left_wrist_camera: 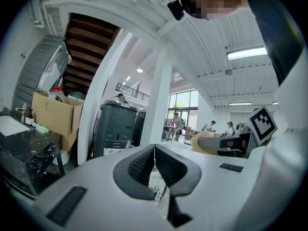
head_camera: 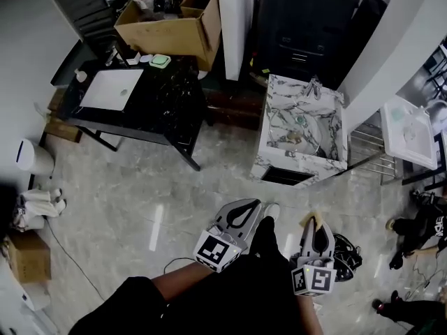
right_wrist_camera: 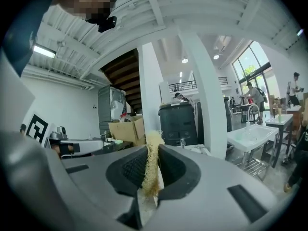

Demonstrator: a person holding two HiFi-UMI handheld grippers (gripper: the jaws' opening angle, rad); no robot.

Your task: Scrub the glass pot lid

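My left gripper (head_camera: 253,205) (left_wrist_camera: 154,149) is held low over the floor, jaws shut with nothing between them. Beside it, my right gripper (head_camera: 316,220) (right_wrist_camera: 152,153) is shut on a yellowish fibrous scrub pad (head_camera: 308,219) (right_wrist_camera: 154,139) that sticks out past the jaws. Ahead stands a marble sink unit (head_camera: 279,93). A small round object (head_camera: 299,121) lies in its basin, too small to identify as the glass lid. In the left gripper view the right gripper (left_wrist_camera: 214,142) and its pad show at the right.
A black table (head_camera: 171,107) with a white board and a green sponge stands at the far left, a cardboard box (head_camera: 174,26) behind it. A dark cabinet (head_camera: 300,26), white pillars, a white basin stand (head_camera: 408,135), a white bin (head_camera: 31,158) and a floor cable (head_camera: 70,260) surround me.
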